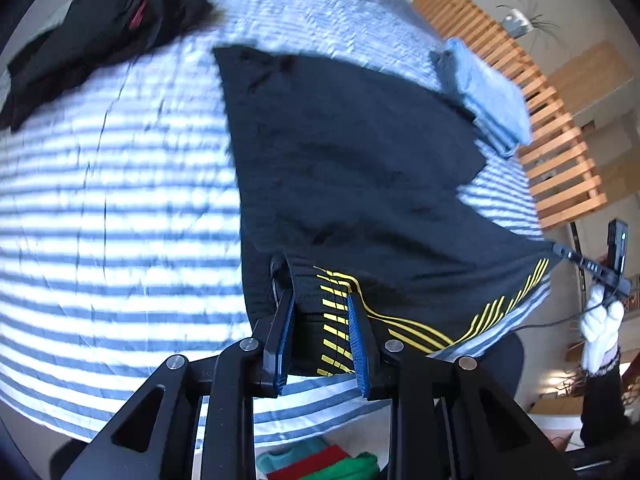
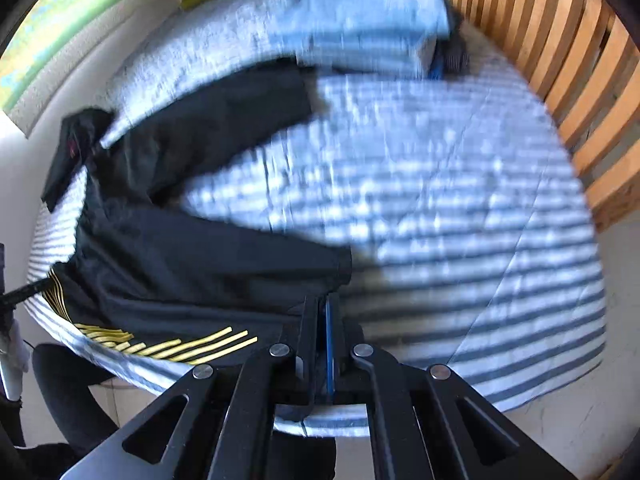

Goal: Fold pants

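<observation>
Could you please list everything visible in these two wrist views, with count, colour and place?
pants: one, black with yellow stripes at the waistband, spread on the bed, waistband raised at the near edge.
bed cover: one, blue and white striped, under the pants.
dark garment: one, black with a red mark, far left of the bed.
folded cloth: one, light blue, far right of the bed.
slatted frame: one, orange wood, beside the bed.
left gripper: black with blue pads, shut on the waistband.
right gripper: black with blue pads, shut on the pants' edge.
gloved hand: white, holding the right gripper.
</observation>
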`<state>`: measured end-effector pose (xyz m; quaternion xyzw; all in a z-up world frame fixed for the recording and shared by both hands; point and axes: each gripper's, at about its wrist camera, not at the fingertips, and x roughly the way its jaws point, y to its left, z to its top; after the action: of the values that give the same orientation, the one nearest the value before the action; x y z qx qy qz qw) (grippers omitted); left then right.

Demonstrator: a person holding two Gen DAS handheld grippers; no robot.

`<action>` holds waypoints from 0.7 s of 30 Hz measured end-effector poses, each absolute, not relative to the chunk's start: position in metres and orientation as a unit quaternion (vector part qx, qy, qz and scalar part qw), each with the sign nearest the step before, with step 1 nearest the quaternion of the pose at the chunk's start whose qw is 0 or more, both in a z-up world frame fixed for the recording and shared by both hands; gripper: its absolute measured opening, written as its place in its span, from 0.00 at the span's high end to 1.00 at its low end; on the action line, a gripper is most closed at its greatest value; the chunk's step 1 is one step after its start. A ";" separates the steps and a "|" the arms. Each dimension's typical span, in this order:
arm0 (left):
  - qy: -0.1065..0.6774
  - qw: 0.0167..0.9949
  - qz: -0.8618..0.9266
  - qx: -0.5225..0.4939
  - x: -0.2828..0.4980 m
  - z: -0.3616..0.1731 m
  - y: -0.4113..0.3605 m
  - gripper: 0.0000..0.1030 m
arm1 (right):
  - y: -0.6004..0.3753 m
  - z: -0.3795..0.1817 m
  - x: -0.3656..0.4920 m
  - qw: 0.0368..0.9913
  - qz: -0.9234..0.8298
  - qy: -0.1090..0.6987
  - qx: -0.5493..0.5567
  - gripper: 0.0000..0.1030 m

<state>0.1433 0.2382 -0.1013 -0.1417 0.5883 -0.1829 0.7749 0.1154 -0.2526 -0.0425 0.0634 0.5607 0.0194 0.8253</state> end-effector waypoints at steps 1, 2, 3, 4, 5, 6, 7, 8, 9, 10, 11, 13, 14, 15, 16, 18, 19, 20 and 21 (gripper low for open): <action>0.583 0.780 -0.186 -0.135 0.145 -0.091 0.233 0.74 | -0.250 -0.024 0.120 0.837 0.017 0.545 0.053 0.97; 0.573 0.786 -0.192 -0.129 0.144 -0.076 0.232 0.74 | -0.250 -0.010 0.120 0.846 0.014 0.530 0.047 0.97; 0.569 0.788 -0.198 -0.128 0.141 -0.067 0.232 0.74 | -0.250 0.004 0.121 0.855 0.012 0.517 0.045 0.97; 0.564 0.790 -0.204 -0.129 0.136 -0.058 0.232 0.74 | -0.250 0.016 0.119 0.860 0.013 0.508 0.043 0.97; 0.562 0.790 -0.208 -0.131 0.130 -0.055 0.233 0.74 | -0.250 0.024 0.116 0.863 0.015 0.503 0.041 0.97; 0.564 0.787 -0.210 -0.133 0.123 -0.056 0.234 0.74 | -0.250 0.023 0.115 0.862 0.015 0.505 0.039 0.97; 0.570 0.783 -0.210 -0.135 0.115 -0.061 0.236 0.74 | -0.249 0.018 0.111 0.857 0.014 0.514 0.035 0.97; 0.584 0.773 -0.209 -0.135 0.103 -0.073 0.239 0.74 | -0.250 0.004 0.105 0.846 0.007 0.532 0.031 0.97; 0.594 0.766 -0.206 -0.130 0.095 -0.084 0.239 0.74 | -0.251 -0.012 0.099 0.835 0.003 0.550 0.030 0.97; 0.606 0.760 -0.198 -0.125 0.087 -0.097 0.239 0.74 | -0.251 -0.031 0.094 0.820 0.003 0.571 0.030 0.97; 0.625 0.747 -0.189 -0.125 0.080 -0.114 0.242 0.74 | -0.252 -0.049 0.090 0.807 0.005 0.590 0.028 0.97; 0.647 0.728 -0.179 -0.135 0.073 -0.137 0.248 0.74 | -0.251 -0.091 0.082 0.771 0.018 0.637 0.024 0.94; 0.652 0.726 -0.172 -0.135 0.071 -0.144 0.252 0.75 | -0.254 -0.103 0.079 0.759 0.020 0.650 0.034 0.94; 0.651 0.728 -0.169 -0.133 0.070 -0.145 0.254 0.76 | -0.259 -0.112 0.076 0.754 0.020 0.655 0.046 0.94; 0.650 0.730 -0.167 -0.131 0.069 -0.144 0.257 0.76 | -0.263 -0.115 0.075 0.752 0.024 0.657 0.055 0.93; 0.644 0.736 -0.164 -0.127 0.070 -0.137 0.261 0.76 | -0.271 -0.115 0.079 0.756 0.022 0.651 0.062 0.86; 0.640 0.740 -0.163 -0.126 0.074 -0.132 0.261 0.76 | -0.276 -0.112 0.084 0.765 0.013 0.640 0.062 0.79; 0.636 0.743 -0.164 -0.128 0.079 -0.127 0.261 0.73 | -0.279 -0.109 0.089 0.772 0.005 0.632 0.064 0.75; 0.636 0.741 -0.168 -0.132 0.085 -0.128 0.260 0.69 | -0.285 -0.108 0.100 0.778 -0.002 0.624 0.071 0.71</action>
<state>0.0854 0.2598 -0.1281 -0.1319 0.6365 -0.1678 0.7412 0.0997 -0.2846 -0.1075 0.0707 0.6237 -0.0023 0.7785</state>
